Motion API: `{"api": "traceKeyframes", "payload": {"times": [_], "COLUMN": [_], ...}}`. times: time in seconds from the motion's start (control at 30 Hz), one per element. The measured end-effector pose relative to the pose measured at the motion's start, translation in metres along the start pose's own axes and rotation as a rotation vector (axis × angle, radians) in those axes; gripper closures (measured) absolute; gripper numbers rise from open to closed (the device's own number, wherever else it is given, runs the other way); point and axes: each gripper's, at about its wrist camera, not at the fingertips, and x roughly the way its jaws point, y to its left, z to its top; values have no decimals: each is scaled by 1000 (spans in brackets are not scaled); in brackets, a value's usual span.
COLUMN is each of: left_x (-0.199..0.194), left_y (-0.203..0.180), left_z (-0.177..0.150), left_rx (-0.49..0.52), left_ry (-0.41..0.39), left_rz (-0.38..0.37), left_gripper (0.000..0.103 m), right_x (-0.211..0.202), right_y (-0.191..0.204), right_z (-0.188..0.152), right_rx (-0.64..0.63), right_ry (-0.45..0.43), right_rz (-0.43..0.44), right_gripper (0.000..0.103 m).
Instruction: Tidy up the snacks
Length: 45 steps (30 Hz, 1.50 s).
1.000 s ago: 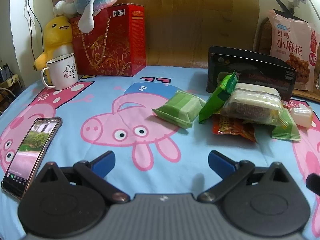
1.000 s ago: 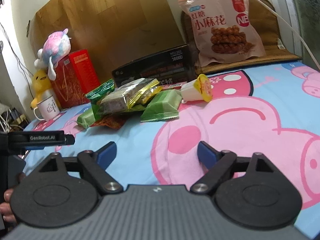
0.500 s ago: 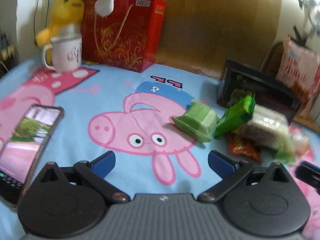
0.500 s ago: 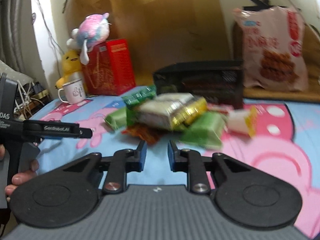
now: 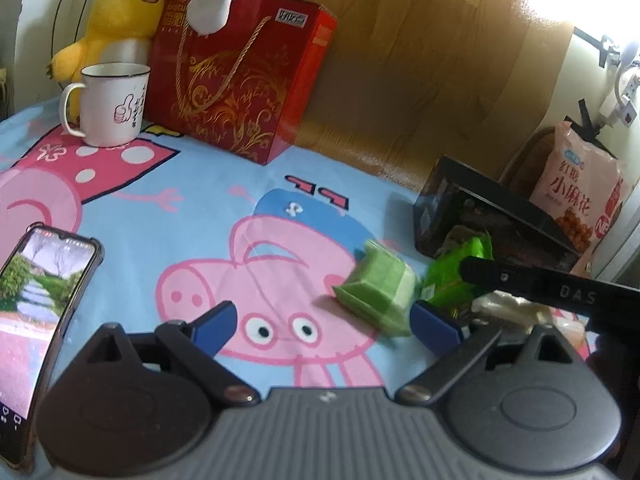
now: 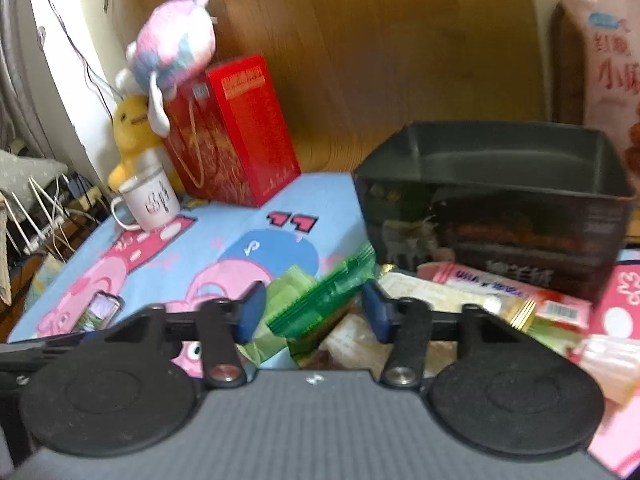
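Observation:
A pile of snack packets lies on the pig-print sheet in front of a black box (image 6: 492, 188). In the right wrist view my right gripper (image 6: 314, 310) is open, its blue fingertips on either side of a dark green packet (image 6: 320, 300), not closed on it. A cream and gold packet (image 6: 444, 296) and a pink packet (image 6: 532, 296) lie to its right. In the left wrist view my left gripper (image 5: 328, 322) is open and empty, just short of a pale green packet (image 5: 376, 292). The right gripper's body (image 5: 552, 288) crosses above a bright green packet (image 5: 456, 272).
A red gift box (image 5: 240, 80) with plush toys stands at the back left, a white mug (image 5: 112, 108) beside it. A phone (image 5: 36, 312) lies at the left edge. A big pink snack bag (image 5: 580, 204) leans behind the black box (image 5: 488, 224). A wooden board backs the bed.
My right gripper has moved in over the pile; it closed half a second ago and now stands open around the dark green packet. My left gripper has moved forward toward the pale green packet.

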Motion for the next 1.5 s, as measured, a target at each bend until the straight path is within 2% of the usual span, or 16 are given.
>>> {"api": "traceKeyframes", "payload": {"times": [0.13,0.3,0.43,0.47,0.5,0.57,0.6,0.73,0.8,0.83,0.87,1.0,1.17,1.3,1.43,1.5], "left_x": [-3,-1,3,4,6,9,10,15,12,12,11,-5,-24,3,47,71], "left_y": [2,-16,-45,-53,-63,-76,-80,-90,-96,-98,-100,-103,-123,-156,-177,-182], "left_z": [-5,-11,-18,-20,-22,-27,-29,-42,-47,-48,-49,-38,3,48,82,91], "left_rx": [21,71,125,142,163,198,209,238,256,258,259,272,321,367,353,327], "left_ry": [9,56,123,137,157,199,218,300,301,315,322,287,161,57,40,42], "left_rz": [-43,-212,-360,-378,-389,-394,-397,-377,-366,-377,-377,-358,-384,-377,-367,-346], "left_gripper": [6,6,9,13,17,22,24,32,46,51,52,53,52,51,51,43], "right_x": [-33,-87,-116,-119,-123,-126,-126,-113,-99,-97,-93,-100,-119,-101,-69,-51], "right_y": [-12,-42,-50,-47,-43,-31,-27,-23,-26,-28,-26,-23,-38,-55,-79,-87], "right_z": [-17,-55,-84,-88,-93,-99,-102,-104,-100,-101,-100,-89,-52,-8,30,41], "right_rx": [42,128,65,25,-21,-138,-188,-293,-303,-313,-319,-275,-182,-162,-115,-119], "right_ry": [-5,4,6,8,11,19,26,45,69,49,51,7,-122,-223,-243,-238], "right_rz": [75,172,28,6,-8,-31,-32,-15,12,23,39,83,159,88,2,-56], "right_gripper": [79,81,77,72,59,43,40,40,42,44,61,70,73,73,73,68]}}
